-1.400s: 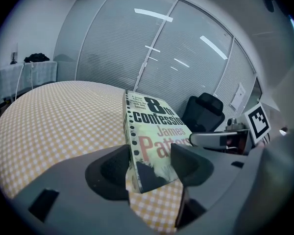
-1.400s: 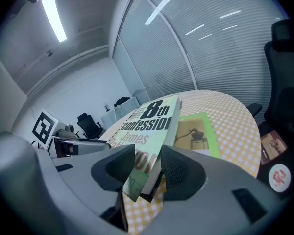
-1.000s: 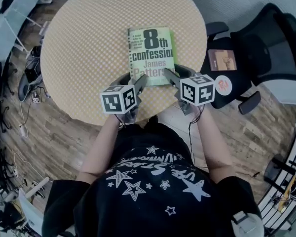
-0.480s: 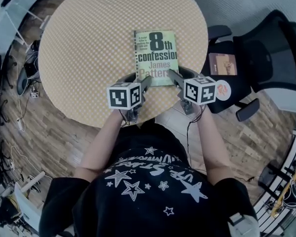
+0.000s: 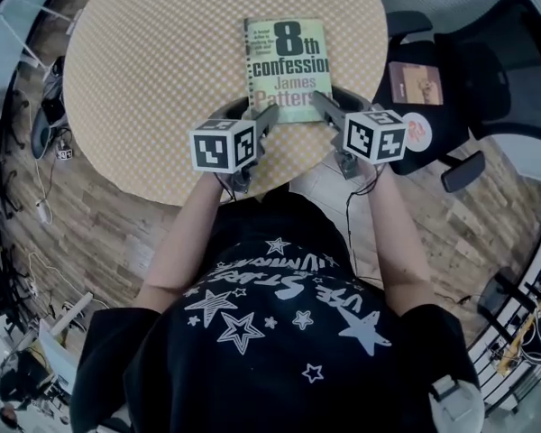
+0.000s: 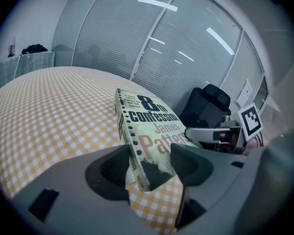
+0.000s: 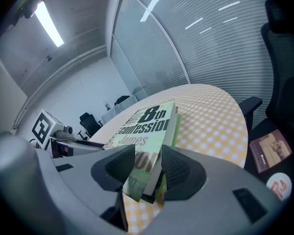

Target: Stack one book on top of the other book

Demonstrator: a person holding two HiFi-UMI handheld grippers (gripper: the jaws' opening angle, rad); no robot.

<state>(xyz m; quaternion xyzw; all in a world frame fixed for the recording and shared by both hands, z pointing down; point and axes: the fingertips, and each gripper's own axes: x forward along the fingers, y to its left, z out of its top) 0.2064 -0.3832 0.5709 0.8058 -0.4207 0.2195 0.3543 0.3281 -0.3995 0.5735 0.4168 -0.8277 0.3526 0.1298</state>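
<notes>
A pale green paperback titled "8th confession" (image 5: 288,66) lies flat over the round checked table (image 5: 144,79). My left gripper (image 5: 263,120) is shut on its near left corner (image 6: 142,151), one jaw on the cover and one under the spine side. My right gripper (image 5: 323,105) is shut on the near right corner (image 7: 144,155) in the same way. In the right gripper view a second, bright green book (image 7: 178,126) shows just beneath the held one. Whether the two books touch I cannot tell.
A black office chair (image 5: 487,70) stands right of the table with a small brown booklet (image 5: 412,81) and a round sticker on its seat. The person's torso fills the near side. Wood floor, cables and desks lie at the left.
Both grippers have carried the book a little forward and down over the table, then held still. The grip on both corners is the same. The head camera has shifted.
</notes>
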